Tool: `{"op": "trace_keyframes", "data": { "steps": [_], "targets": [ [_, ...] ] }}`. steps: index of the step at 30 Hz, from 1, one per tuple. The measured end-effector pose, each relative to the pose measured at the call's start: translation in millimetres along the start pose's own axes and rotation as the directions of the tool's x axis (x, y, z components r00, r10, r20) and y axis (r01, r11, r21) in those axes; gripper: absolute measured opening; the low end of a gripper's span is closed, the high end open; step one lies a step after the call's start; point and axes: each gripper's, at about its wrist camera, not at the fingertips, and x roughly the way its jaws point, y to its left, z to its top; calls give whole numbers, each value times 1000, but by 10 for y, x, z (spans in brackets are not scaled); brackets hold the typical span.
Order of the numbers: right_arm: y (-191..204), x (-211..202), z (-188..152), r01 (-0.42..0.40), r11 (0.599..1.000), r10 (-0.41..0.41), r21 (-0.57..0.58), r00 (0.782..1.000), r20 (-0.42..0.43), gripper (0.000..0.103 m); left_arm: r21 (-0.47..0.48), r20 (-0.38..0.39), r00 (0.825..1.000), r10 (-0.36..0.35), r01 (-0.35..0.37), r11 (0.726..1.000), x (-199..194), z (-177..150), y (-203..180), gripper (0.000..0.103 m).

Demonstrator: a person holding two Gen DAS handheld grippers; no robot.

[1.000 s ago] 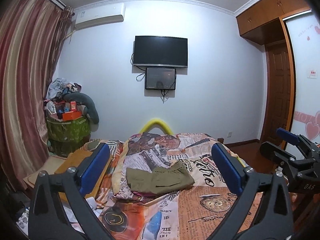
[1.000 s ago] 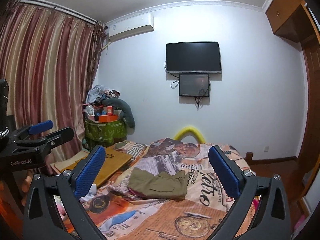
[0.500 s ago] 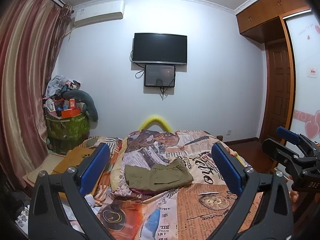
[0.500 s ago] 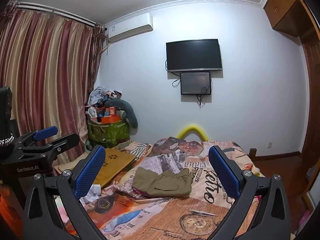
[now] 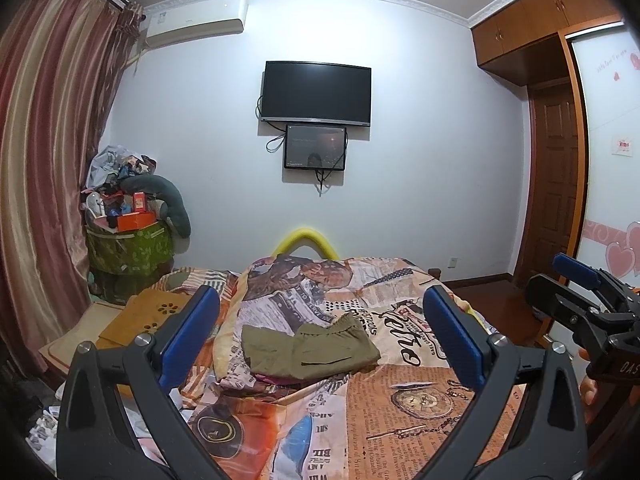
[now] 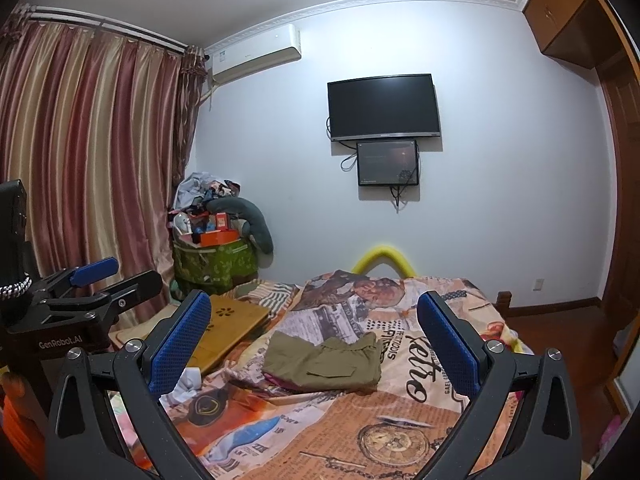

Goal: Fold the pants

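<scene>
Olive-green pants lie folded in a compact stack on the newspaper-print bedspread, also in the right wrist view. My left gripper is open and empty, held well back from the pants and above the bed. My right gripper is open and empty too, equally far back. Each gripper shows at the edge of the other's view, the right one and the left one.
A wooden lap tray lies on the bed's left side. A green basket piled with clutter stands in the corner by the curtains. A TV hangs on the far wall. A wardrobe and door are at the right.
Both grippers have tilted up and drawn back a little, so the bed and pants sit lower in both views. The pants have not moved.
</scene>
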Motion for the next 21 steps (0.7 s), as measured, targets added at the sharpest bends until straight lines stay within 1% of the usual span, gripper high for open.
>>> {"op": "trace_keyframes", "data": {
  "steps": [14,21],
  "targets": [
    [-23,-33,20,11,1000,-11,12,1000,-2,102,2,-9,1000,-10,10,1000,34,11,-24,103],
    [-35,-33,12,11,1000,-11,17,1000,-7,102,21,-13,1000,-16,16,1000,41,-12,-50,103]
  ]
}}
